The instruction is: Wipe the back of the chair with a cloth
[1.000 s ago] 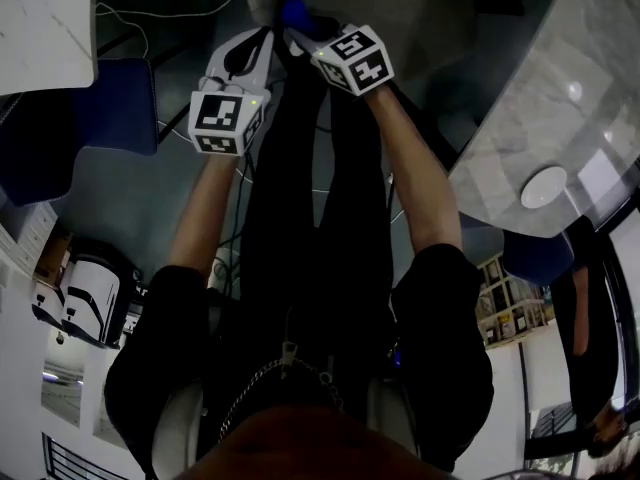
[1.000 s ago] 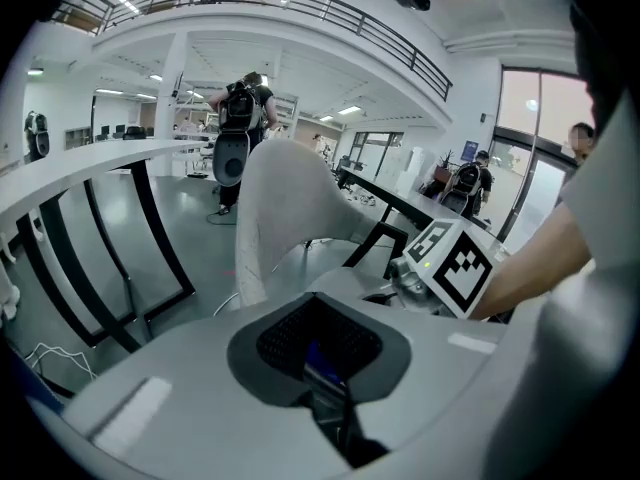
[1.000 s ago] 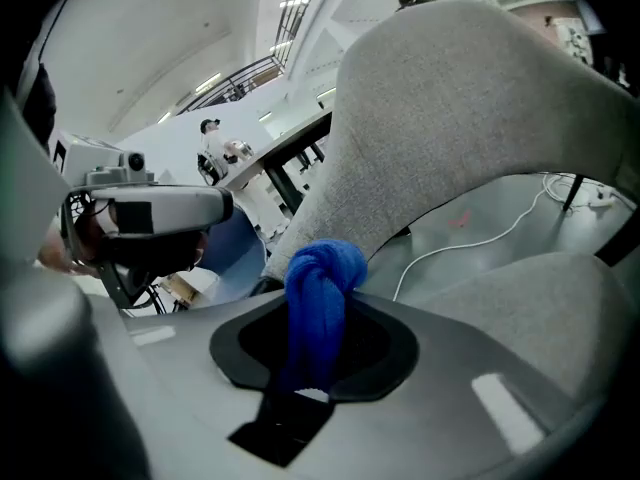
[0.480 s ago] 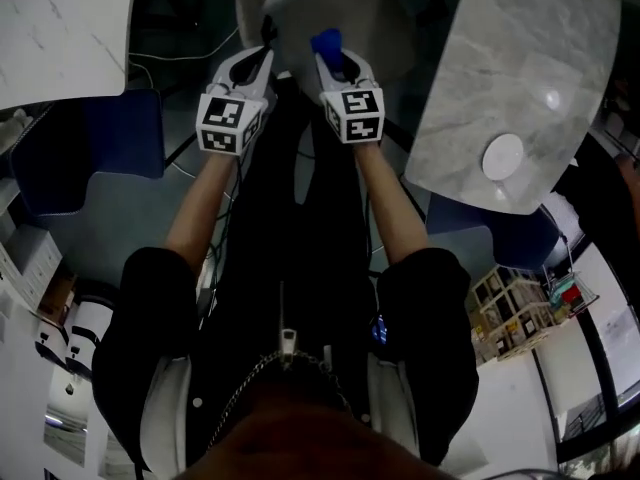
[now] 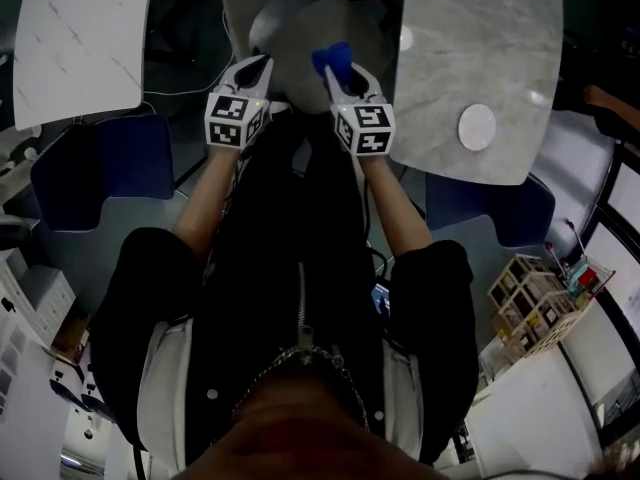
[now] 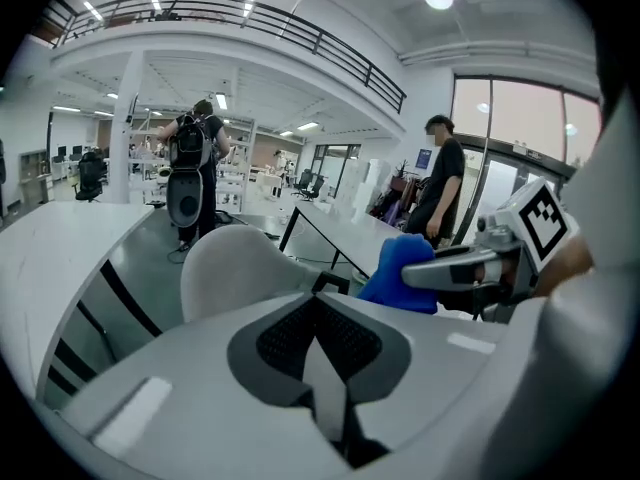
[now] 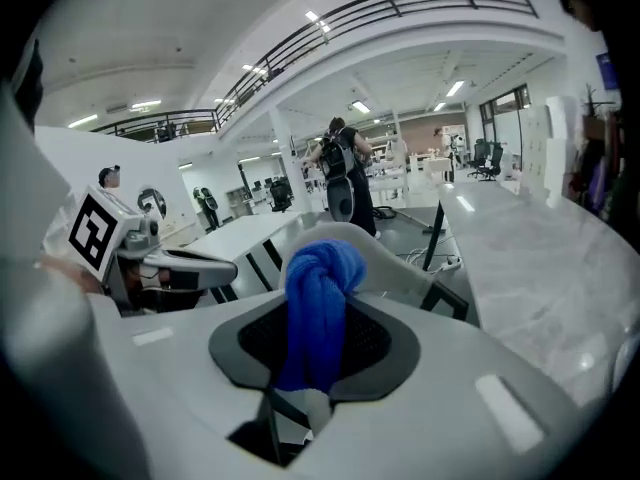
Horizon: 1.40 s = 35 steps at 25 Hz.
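Note:
The light grey chair (image 5: 300,13) stands straight ahead of me at the top of the head view, its rounded back (image 6: 235,268) facing me. My right gripper (image 5: 338,68) is shut on a bunched blue cloth (image 7: 322,268), which sticks out from its jaws close to the chair's back (image 7: 395,258). Whether the cloth touches the chair I cannot tell. My left gripper (image 5: 252,73) hangs level with it, a little to the left, jaws together with nothing between them. In the left gripper view the cloth (image 6: 400,268) and the right gripper (image 6: 455,268) show at the right.
A marble table (image 5: 480,58) with a white disc (image 5: 477,126) is at the right, a second white table (image 5: 80,38) at the left. Blue chairs (image 5: 100,163) (image 5: 490,213) flank me. People (image 6: 190,158) (image 6: 440,183) stand far off in the hall.
Both grippers have moved up to the chair, which now shows more fully in the head view. The tables have shifted in the picture as my head turned. The cloth stays in the right gripper.

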Each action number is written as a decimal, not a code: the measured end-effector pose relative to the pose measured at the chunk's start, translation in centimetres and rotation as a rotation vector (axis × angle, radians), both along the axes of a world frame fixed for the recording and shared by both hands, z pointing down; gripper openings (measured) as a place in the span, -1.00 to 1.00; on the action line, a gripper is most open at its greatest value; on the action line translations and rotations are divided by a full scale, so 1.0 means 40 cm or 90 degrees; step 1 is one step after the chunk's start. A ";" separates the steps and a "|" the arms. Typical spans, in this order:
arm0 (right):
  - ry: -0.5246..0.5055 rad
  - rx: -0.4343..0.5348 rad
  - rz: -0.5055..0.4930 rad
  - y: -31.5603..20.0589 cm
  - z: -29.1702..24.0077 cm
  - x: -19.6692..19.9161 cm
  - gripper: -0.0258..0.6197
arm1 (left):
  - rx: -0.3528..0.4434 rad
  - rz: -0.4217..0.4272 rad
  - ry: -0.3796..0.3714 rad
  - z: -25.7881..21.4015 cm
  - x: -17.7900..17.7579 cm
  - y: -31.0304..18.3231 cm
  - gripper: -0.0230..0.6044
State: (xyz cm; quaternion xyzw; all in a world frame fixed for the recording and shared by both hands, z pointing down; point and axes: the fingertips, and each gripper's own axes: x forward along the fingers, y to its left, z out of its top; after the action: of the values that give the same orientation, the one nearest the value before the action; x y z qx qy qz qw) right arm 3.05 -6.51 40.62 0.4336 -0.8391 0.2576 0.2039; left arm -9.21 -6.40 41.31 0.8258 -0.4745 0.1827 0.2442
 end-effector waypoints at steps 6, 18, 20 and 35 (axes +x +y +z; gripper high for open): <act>0.004 0.043 0.045 0.056 -0.079 0.062 -0.61 | 0.015 0.021 0.000 -0.055 0.047 0.050 -0.89; 0.083 0.105 0.027 0.305 -0.184 0.245 -0.62 | 0.067 0.092 -0.018 -0.173 0.286 0.248 -0.89; 0.082 0.114 0.048 0.355 -0.202 0.297 -0.62 | 0.075 0.111 -0.016 -0.187 0.340 0.296 -0.89; 0.067 0.149 0.161 0.690 -0.259 0.574 -0.63 | 0.083 0.244 -0.028 -0.224 0.596 0.648 -0.89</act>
State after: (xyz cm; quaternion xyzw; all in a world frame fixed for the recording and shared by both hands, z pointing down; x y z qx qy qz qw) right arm 26.01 21.10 30.27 0.5693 -0.7902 0.1591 0.1618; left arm 14.62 19.53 32.37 0.9109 -0.3245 0.2128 0.1401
